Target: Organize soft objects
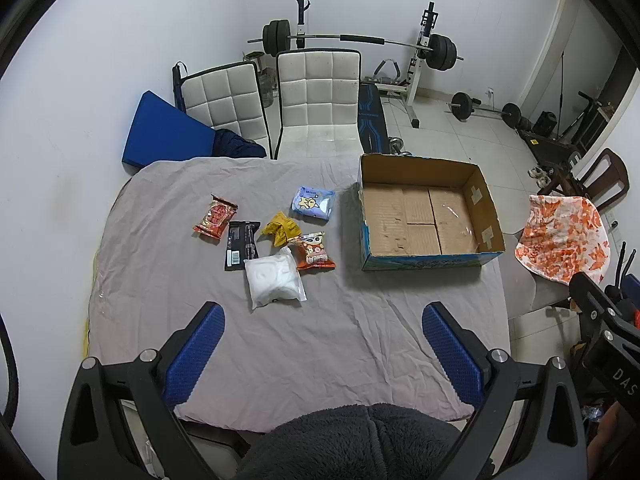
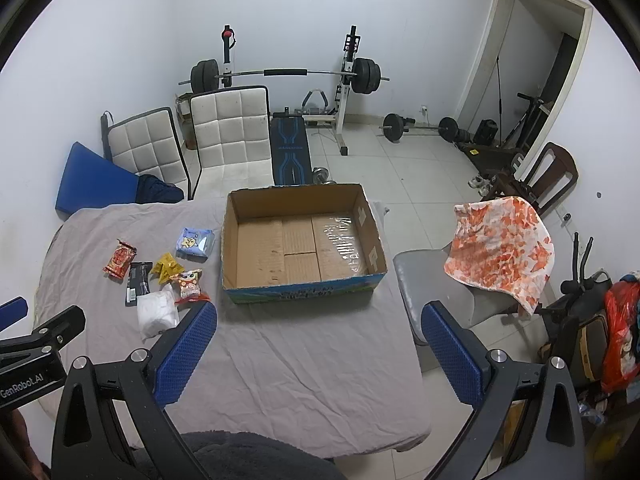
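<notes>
1. Firstly, the left gripper [image 1: 323,322] hangs above the wrinkled grey cloth [image 1: 312,344] that covers the table; its blue dotted pads [image 1: 196,350] stand wide apart and hold nothing.
2. The right gripper [image 2: 319,320] is also spread wide and empty, near the cardboard box [image 2: 304,294].
3. The box is open, with a taped brown bottom and a printed blue front wall; nothing lies inside.
4. Left of the box lie the soft packets in a loose group: a white plastic bag [image 1: 274,278], an orange snack pouch [image 1: 314,254], a crumpled yellow packet [image 1: 282,229], a flat black sachet [image 1: 240,245], a red wrapper [image 1: 215,217] and a light blue tissue pack [image 1: 313,203].
5. The print on the packets is too small to read.
6. A dark fleece garment [image 1: 352,440] hides the near table edge.
</notes>
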{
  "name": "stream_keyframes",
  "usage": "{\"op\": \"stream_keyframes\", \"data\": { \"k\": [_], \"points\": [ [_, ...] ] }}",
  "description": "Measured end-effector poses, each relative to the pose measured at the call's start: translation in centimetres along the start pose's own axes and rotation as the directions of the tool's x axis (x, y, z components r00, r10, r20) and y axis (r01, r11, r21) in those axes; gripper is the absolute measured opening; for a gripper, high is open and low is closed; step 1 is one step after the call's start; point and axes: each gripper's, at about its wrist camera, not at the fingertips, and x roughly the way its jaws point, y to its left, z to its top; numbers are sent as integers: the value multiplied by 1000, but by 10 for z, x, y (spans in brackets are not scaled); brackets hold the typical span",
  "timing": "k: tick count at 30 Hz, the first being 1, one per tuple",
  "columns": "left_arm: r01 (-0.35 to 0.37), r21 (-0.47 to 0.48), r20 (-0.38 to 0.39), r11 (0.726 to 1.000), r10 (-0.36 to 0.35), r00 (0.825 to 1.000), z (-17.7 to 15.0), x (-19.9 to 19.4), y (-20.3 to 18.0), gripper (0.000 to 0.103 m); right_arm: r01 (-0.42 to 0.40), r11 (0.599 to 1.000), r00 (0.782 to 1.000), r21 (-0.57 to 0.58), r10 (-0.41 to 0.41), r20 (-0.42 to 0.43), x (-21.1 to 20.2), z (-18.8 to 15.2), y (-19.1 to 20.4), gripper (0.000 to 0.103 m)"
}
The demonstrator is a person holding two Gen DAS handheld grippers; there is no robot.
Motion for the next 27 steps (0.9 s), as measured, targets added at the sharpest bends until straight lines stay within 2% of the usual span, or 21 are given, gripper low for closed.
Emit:
{"op": "stream_keyframes", "data": {
  "k": [27],
  "points": [
    [5, -6, 2, 1000, -5, 1000, 1, -3, -1, 101, 9, 1000, 1000, 7, -9, 1, 4, -7, -11, 103]
  ]
}}
